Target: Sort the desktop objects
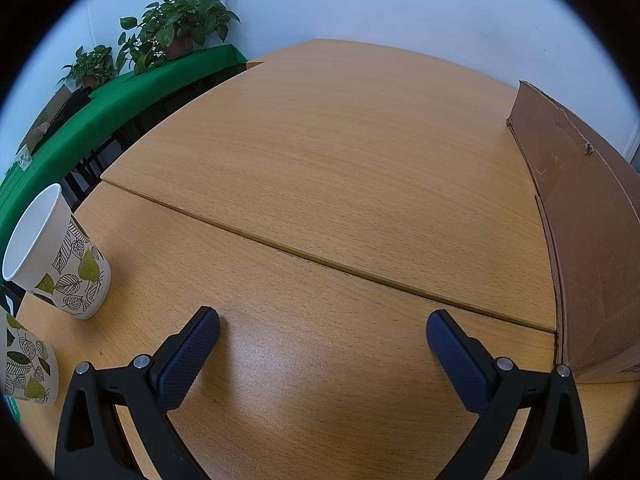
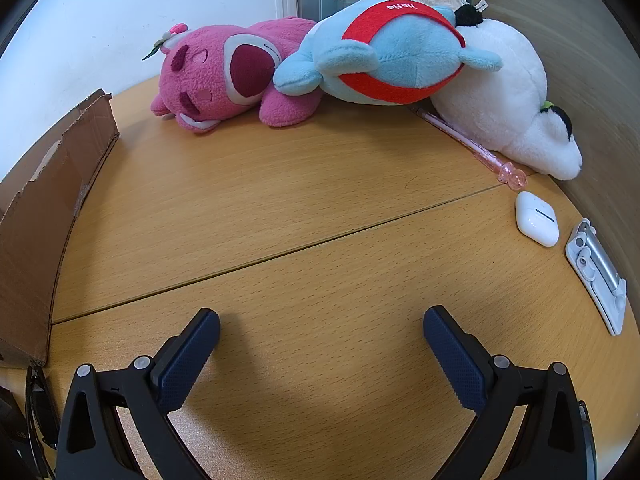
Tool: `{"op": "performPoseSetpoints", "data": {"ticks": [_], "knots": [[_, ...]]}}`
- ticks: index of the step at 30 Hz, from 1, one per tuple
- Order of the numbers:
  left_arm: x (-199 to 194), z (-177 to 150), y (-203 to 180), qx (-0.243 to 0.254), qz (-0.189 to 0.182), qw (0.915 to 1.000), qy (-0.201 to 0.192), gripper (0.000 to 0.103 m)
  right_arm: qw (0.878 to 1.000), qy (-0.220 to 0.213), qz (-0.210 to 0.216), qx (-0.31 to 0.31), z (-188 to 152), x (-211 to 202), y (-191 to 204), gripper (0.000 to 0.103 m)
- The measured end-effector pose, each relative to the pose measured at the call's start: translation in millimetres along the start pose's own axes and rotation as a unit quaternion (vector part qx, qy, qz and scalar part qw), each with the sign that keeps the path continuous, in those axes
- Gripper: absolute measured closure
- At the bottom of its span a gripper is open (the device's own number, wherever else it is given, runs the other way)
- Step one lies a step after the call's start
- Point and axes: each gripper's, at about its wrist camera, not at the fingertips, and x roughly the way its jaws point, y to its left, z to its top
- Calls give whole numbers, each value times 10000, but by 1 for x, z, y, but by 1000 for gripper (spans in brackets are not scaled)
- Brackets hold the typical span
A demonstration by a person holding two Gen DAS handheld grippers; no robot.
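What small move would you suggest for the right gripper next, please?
Probably ease the right gripper forward and to the right toward the earbud case. The gripper is open and empty over bare table, and the case lies alone, apart from the pink pen and the plush toys, so it looks easiest to grasp.

A pink plush (image 2: 224,80), a blue plush (image 2: 392,56) and a white plush (image 2: 504,100) lie together near a white earbud case (image 2: 536,218) and a pink pen (image 2: 476,146)

Matt wood-grain table (image 2: 320,208) (fleecy plush toys (image 2: 224,76))
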Motion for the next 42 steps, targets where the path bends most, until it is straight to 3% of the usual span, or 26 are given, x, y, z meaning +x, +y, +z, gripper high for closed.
{"op": "performPoseSetpoints", "data": {"ticks": [4, 7, 11, 14, 16, 18, 20, 22, 25, 28, 30, 32, 35, 37, 38, 40, 42], "knots": [[0, 0, 0, 0, -7, 10000, 1, 0, 10000, 19, 5, 1, 0, 2, 0, 0], [1, 1, -1, -11, 9, 10000, -1, 0, 9993, 294, 68, -217, 2, -5, -7, 0], [-4, -4, -8, 47, -69, 9999, 111, 0, 9958, -679, -111, -611, 4, -73, -20, 0], [-33, -13, -24, 272, -638, 9976, 53, 2, 9819, -1375, -313, -1263, 5, -136, -17, 0], [-70, -18, -41, 658, -751, 9947, -234, 2, 9726, -1668, -19, -1618, 5, -180, -10, 0], [-106, -19, -56, 872, -1034, 9898, -442, 1, 9633, -1685, 711, -1966, 1, -215, 3, 0], [-142, -22, -74, 1011, -1684, 9792, -509, 1, 9478, -1453, 1642, -2315, -3, -237, 28, 0], [-168, -28, -95, 1173, -2269, 9662, -358, 1, 9218, -974, 2724, -2581, -20, -243, 63, 0], [-191, -45, -130, 1375, -3220, 9367, 2, 1, 8806, -47, 3939, -2635, -49, -225, 119, 0], [-189, -67, -164, 1375, -3916, 9079, 591, 1, 8394, 1199, 4787, -2277, -90, -194, 171, 0], [-176, -83, -182, 1354, -4138, 8933, 1115, 1, 8239, 1750, 4965, -2098, -113, -176, 196, 0], [-163, -98, -199, 1397, -4192, 8836, 1549, 2, 8253, 2008, 4897, -1969, -127, -165, 212, 0], [-148, -114, -213, 1329, -4344, 8684, 1991, 10, 8376, 2125, 4745, -1680, -133, -155, 217, 0], [-141, -117, -218, 1225, -4546, 8536, 2228, 11, 8471, 2288, 4499, -1666, -140, -145, 220, 0], [-141, -117, -219, 1241, -4628, 8481, 2262, 11, 8468, 2384, 4472, -1613, -146, -141, 221, 0], [-139, -118, -222, 1264, -4670, 8437, 2325, 11, 8360, 2535, 4655, -1419, -154, -135, 225, 0], [-135, -123, -223, 1186, -4700, 8389, 2474, 16, 8326, 2489, 4720, -1485, -157, -136, 234, 1]]}}
